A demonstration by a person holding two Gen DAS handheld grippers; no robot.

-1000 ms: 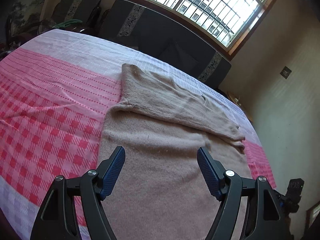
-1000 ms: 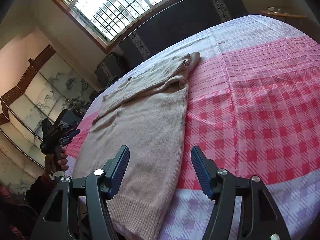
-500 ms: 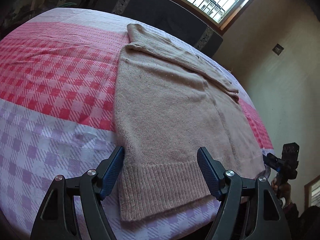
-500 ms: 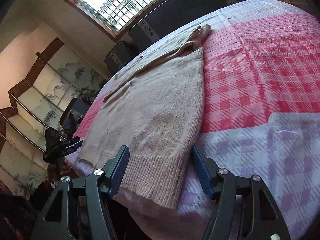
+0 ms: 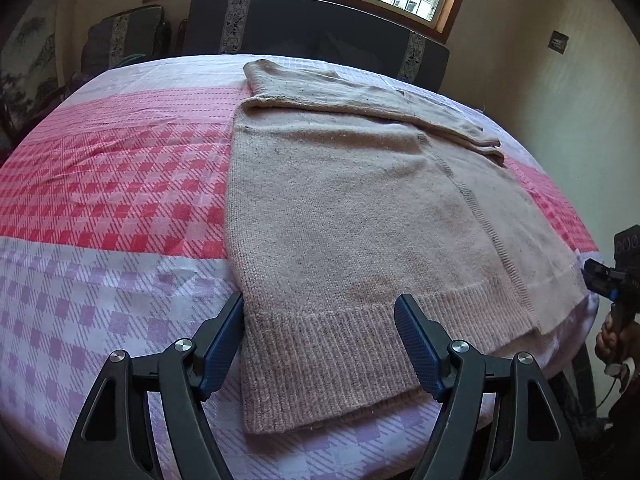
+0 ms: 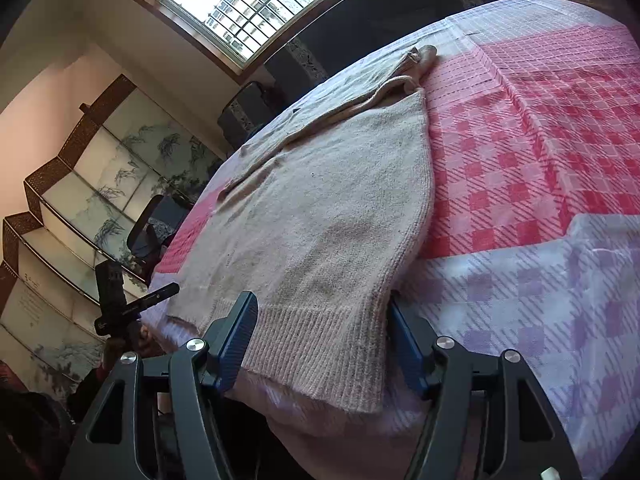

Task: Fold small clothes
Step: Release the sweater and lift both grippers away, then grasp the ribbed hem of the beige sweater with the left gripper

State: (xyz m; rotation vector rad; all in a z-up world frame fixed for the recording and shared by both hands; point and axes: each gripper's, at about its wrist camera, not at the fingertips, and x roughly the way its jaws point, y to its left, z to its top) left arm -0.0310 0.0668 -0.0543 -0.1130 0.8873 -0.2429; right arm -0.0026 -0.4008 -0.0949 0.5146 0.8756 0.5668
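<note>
A beige knit sweater (image 5: pixel 352 216) lies flat on the checked cloth, its sleeves folded across the top and its ribbed hem toward me. My left gripper (image 5: pixel 320 340) is open and empty, its fingers astride the hem's left corner. In the right wrist view the sweater (image 6: pixel 320 216) runs away from me. My right gripper (image 6: pixel 320 344) is open and empty, astride the hem's right corner at the table edge.
The pink, red and lilac checked cloth (image 5: pixel 100 184) covers the round table. Dark sofas (image 5: pixel 312 28) stand behind it under a window. The right gripper and hand (image 5: pixel 616 280) show at the right edge; the left gripper (image 6: pixel 120 300) shows at left. A painted screen (image 6: pixel 80 184) stands left.
Both grippers have pulled back from over the sweater's body toward its ribbed hem at the near table edge, and now sit lower, astride the hem corners. Both stayed open.
</note>
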